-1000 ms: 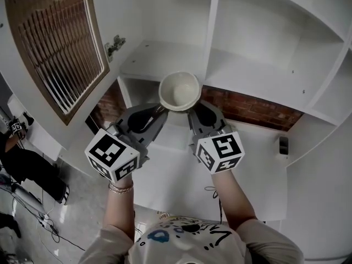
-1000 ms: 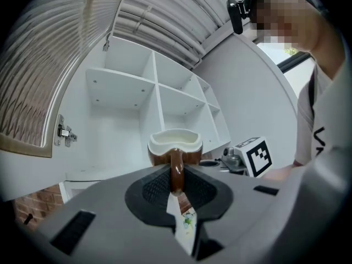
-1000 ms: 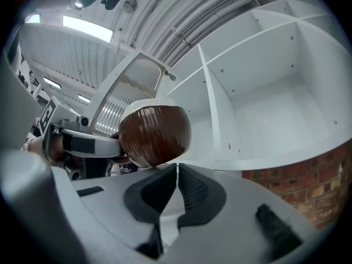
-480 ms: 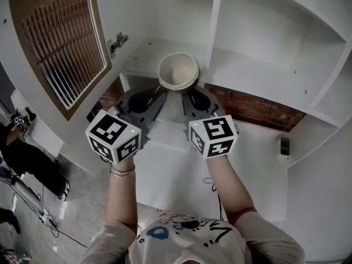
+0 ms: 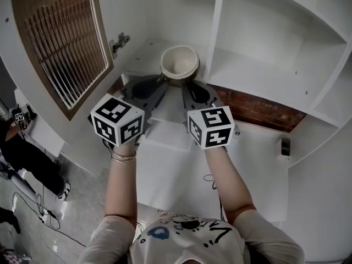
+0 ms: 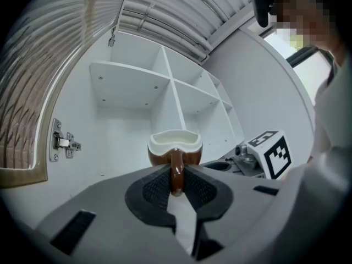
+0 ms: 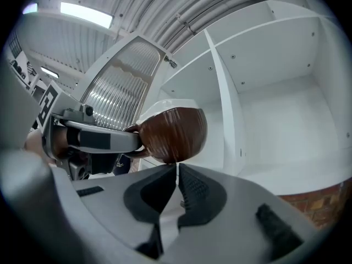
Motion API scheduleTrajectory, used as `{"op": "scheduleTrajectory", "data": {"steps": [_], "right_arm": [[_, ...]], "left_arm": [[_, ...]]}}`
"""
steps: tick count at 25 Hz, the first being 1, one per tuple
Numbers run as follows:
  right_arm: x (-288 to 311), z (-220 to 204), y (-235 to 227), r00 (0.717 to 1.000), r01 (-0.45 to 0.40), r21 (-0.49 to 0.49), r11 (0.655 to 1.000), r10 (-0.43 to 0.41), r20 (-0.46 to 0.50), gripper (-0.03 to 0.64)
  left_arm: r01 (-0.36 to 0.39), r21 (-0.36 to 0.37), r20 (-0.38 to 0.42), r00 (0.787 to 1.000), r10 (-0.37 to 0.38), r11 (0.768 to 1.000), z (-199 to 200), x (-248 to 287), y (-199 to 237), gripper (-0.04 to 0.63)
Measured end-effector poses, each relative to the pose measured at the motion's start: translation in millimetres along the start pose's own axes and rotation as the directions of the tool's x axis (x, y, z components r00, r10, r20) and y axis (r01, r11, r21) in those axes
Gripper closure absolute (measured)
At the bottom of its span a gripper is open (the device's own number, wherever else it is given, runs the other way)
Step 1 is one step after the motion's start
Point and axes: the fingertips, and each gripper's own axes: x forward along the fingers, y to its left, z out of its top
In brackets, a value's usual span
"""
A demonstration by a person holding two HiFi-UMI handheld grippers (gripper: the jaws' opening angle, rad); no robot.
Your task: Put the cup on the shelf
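The cup (image 5: 179, 62), brown outside and cream inside, is upright in the air at the front edge of the white shelf's left compartment (image 5: 144, 55). My left gripper (image 5: 161, 81) is shut on the cup's brown handle (image 6: 176, 172), which runs down between the two pads in the left gripper view. My right gripper (image 5: 187, 86) is just right of it, jaws shut with nothing between them. In the right gripper view its tips (image 7: 177, 168) sit right under the cup's rounded bottom (image 7: 173, 133), touching or nearly so.
A cabinet door (image 5: 55, 43) with ribbed glass stands open at the left, its hinge (image 5: 118, 42) on the side wall. An upright divider (image 5: 213, 26) separates the left compartment from the wider one at the right (image 5: 258, 76). Brick wall (image 5: 253, 110) and a white counter (image 5: 181, 172) lie below.
Both grippers have carried the cup upward and forward, from over the counter's back edge to the front of the left shelf compartment. The hold on the handle is unchanged.
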Motion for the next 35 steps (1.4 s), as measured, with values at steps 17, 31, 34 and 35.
{"op": "scheduleTrajectory", "data": {"steps": [17,31,34,35], "right_arm": [[2,-3,-11,0.999,0.045,0.008,0.999,-0.045,-0.011,0.588],[-5,-2,-10,0.999,0.034,-0.008,0.999,-0.034,-0.011,0.588],[-10,-7,-9,1.000,0.021,-0.016,1.000,-0.022,-0.021,0.588],[-11,-8,-8,1.000,0.018,-0.020,1.000,-0.019,-0.025,0.588]], "left_arm": [[0.038,-0.034,-0.085,0.996,-0.041,0.999,-10,32,23,0.540],[0.065,-0.071,-0.159,0.984,-0.076,0.995,-13,56,37,0.540],[0.075,-0.074,-0.173,0.981,-0.087,0.994,-13,59,36,0.540],[0.078,-0.073,-0.181,0.979,-0.090,0.994,-13,60,36,0.540]]}}
